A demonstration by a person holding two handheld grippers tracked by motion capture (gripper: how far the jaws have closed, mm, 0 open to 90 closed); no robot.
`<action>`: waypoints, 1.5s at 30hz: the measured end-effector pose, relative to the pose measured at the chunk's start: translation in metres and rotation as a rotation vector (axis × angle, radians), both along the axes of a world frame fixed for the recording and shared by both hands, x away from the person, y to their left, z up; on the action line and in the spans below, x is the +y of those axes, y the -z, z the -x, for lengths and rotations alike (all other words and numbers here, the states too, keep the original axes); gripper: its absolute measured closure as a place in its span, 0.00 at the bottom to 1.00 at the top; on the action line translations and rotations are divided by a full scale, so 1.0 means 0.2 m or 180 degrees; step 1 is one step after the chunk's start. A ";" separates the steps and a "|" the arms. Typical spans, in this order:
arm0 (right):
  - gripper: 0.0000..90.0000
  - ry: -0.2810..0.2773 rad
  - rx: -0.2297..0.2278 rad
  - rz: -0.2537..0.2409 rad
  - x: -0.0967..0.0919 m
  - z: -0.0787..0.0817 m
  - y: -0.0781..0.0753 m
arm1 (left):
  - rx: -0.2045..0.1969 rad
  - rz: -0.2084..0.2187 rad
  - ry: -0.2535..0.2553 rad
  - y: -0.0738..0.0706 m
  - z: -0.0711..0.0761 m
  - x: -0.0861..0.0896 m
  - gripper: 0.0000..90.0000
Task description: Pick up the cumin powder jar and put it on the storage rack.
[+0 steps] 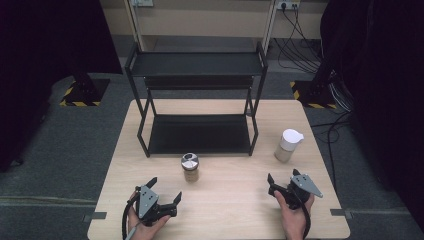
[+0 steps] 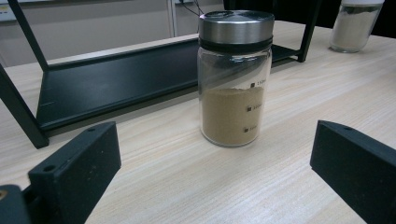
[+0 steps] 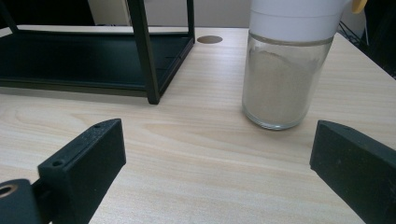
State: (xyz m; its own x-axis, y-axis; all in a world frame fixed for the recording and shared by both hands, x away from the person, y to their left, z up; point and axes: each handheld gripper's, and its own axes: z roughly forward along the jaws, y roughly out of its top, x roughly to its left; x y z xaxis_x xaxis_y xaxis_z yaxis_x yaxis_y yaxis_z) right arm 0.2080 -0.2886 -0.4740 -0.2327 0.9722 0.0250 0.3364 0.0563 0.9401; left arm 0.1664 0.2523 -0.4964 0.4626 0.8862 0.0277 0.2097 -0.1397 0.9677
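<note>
Glass jar point(image 2: 235, 79) with steel lid, about half full of tan powder, stood upright, long axis vertical, near table point(image 1: 230, 200) centre, just before black two-tier rack point(image 1: 197, 100). Second jar, white-lidded jar point(image 1: 288, 145), stood toward right edge. Two jars, one rack. Left gripper point(image 1: 161, 192) and right gripper point(image 1: 282, 179) near front edge, jaws wide open, empty.

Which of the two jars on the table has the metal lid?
The jar with brown powder, in front of the black rack. The other jar, at the right, has a white lid.
</note>
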 end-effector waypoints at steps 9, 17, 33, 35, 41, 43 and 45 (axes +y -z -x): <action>0.04 -0.0004 0.0002 0.0023 0.01 0.00 0.00 | 0.0022 -0.0042 0.0074 -0.01 -0.03 0.00 0.02; 0.04 -0.0033 0.0011 0.0052 0.01 0.00 -0.01 | 0.0083 -0.0068 0.0094 -0.02 -0.07 -0.02 0.05; 0.04 -0.0056 0.0027 0.0068 0.01 -0.01 -0.01 | 0.0154 -0.0087 0.0171 -0.04 -0.18 -0.12 0.03; 0.04 -0.0059 0.0026 0.0075 0.01 -0.01 -0.01 | 0.0167 -0.0078 0.0173 -0.04 -0.21 -0.13 0.03; 0.04 -0.0068 0.0032 0.0088 0.01 -0.01 -0.01 | 0.0224 -0.0058 0.0187 -0.05 -0.27 -0.17 0.04; 0.04 -0.0069 0.0032 0.0097 0.01 -0.01 -0.01 | 0.0234 -0.0058 0.0191 -0.06 -0.28 -0.18 0.05; 0.04 -0.0069 0.0028 0.0108 0.02 -0.01 -0.01 | 0.0243 -0.0064 0.0196 -0.06 -0.31 -0.22 0.05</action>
State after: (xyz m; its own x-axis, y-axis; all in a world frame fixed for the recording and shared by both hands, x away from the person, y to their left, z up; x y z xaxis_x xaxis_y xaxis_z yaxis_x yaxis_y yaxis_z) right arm 0.2099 -0.2852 -0.4717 -0.2536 0.9673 -0.0059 0.3430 0.0956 0.9345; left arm 0.2287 0.2083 -0.4845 0.5176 0.8556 0.0077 0.2730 -0.1737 0.9462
